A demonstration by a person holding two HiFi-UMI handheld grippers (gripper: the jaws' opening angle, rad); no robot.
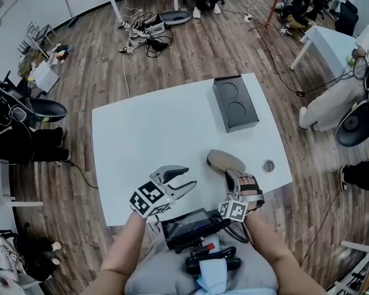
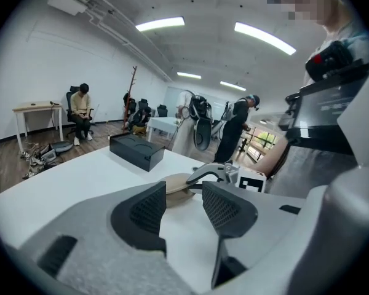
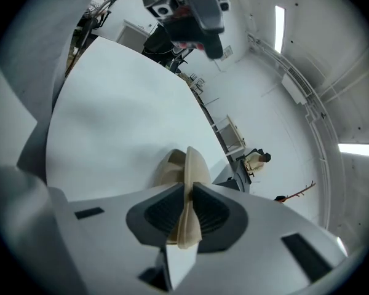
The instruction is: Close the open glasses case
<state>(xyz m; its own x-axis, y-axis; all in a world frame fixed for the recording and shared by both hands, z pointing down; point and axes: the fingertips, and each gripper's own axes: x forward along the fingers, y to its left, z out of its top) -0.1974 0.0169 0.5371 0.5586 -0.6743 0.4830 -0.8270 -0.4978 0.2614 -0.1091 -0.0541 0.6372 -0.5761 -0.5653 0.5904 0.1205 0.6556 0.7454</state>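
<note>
No text or label can be read.

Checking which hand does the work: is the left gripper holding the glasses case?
No: the jaws of the left gripper stand apart, nothing between them; the glasses case lies beyond them.

Wood floor (image 1: 190, 60) strewn with cables (image 1: 149, 42); white table (image 1: 141, 134), white walls (image 2: 24, 72), ceiling strip lights (image 2: 160, 23).
</note>
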